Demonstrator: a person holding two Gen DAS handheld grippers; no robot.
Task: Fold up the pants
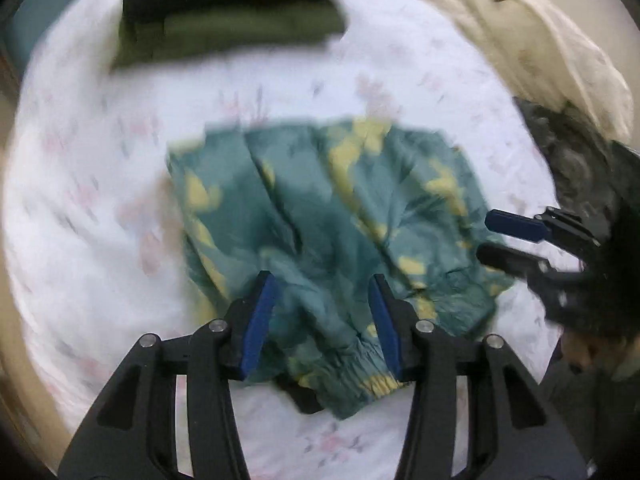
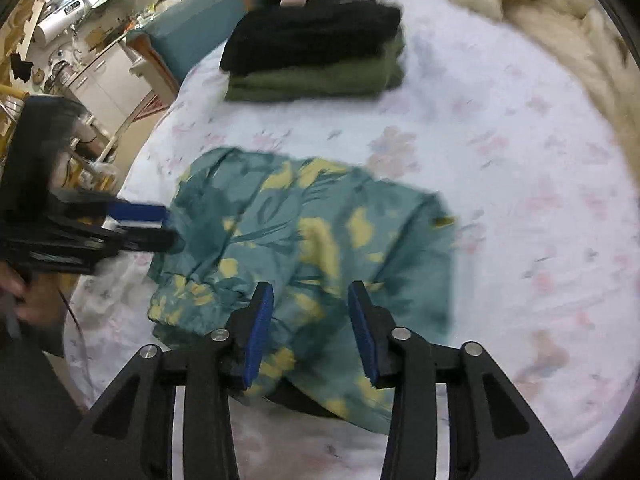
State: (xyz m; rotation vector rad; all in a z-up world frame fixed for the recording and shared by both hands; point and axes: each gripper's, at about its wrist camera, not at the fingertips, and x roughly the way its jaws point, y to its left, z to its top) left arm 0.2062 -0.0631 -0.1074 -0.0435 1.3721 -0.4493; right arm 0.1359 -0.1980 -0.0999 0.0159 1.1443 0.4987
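Two hand-held grippers, the left hand-held gripper (image 1: 322,322) and right hand-held gripper (image 2: 310,330), hang open over the bunched green pants (image 1: 332,216) on the bed (image 1: 88,208), near the stacked clothes (image 2: 316,56); next looks like pinching the waistband

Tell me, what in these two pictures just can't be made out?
- Pants: both views are motion-blurred, so the fold lines and leg ends are unclear.
- Waistband: in the left view, partly hidden behind the left claw.
- Near hem: in the right view, covered by the right claw.
- Folded stack: the left view crops its top, and the number of garments is unclear.
- Cream blanket: cut off by the lens rim in both views.
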